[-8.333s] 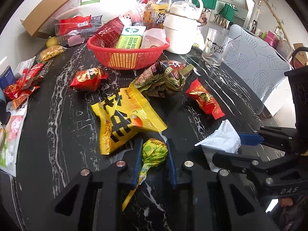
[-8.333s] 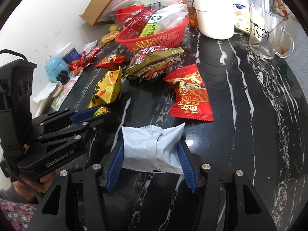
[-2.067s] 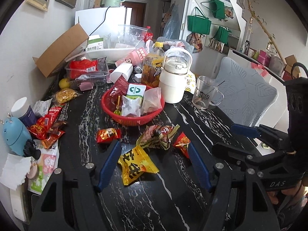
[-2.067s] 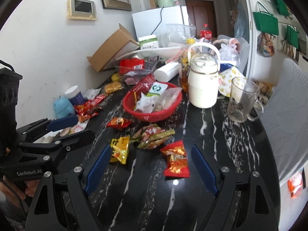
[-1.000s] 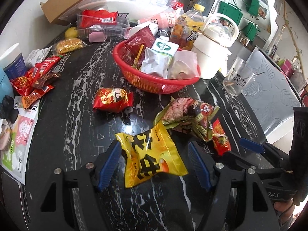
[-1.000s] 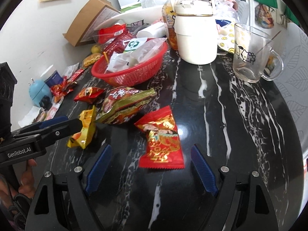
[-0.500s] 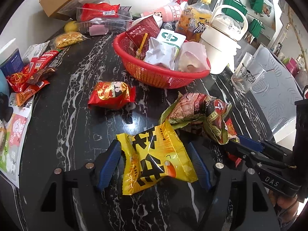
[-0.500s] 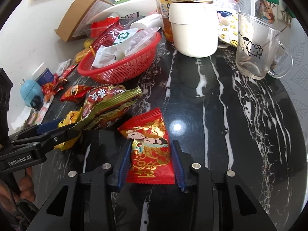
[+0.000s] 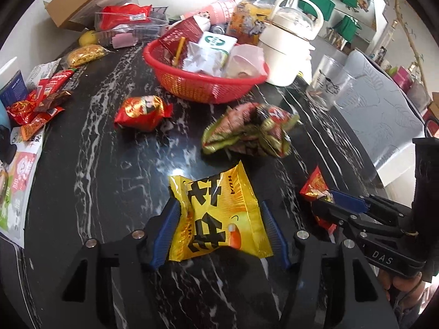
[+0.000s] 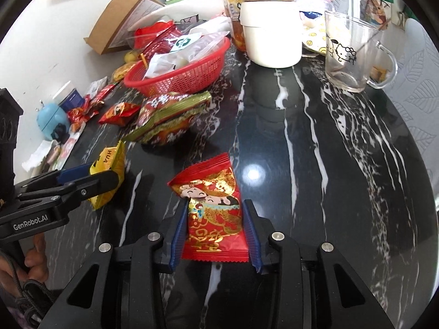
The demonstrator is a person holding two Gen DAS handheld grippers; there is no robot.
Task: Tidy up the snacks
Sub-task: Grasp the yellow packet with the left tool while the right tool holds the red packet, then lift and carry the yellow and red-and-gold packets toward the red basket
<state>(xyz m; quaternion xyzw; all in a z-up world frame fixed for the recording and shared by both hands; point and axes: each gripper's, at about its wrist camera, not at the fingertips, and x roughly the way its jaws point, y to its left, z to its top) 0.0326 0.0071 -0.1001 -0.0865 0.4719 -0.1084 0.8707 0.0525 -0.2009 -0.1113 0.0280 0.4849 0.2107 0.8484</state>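
Black marble table [image 10: 315, 164] strewn with snacks, red packet [image 10: 214, 219] clamped between right gripper [image 10: 214, 235] fingers, left gripper [image 9: 219, 235] fingers closing around yellow packet [image 9: 216, 219], red basket [image 9: 203, 85] well beyond.

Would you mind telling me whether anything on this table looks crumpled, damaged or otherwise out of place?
The green-and-red packet between the red basket and the yellow packet lies twisted and crumpled. Loose red wrappers are scattered at the table's left edge. Nothing looks spilled.
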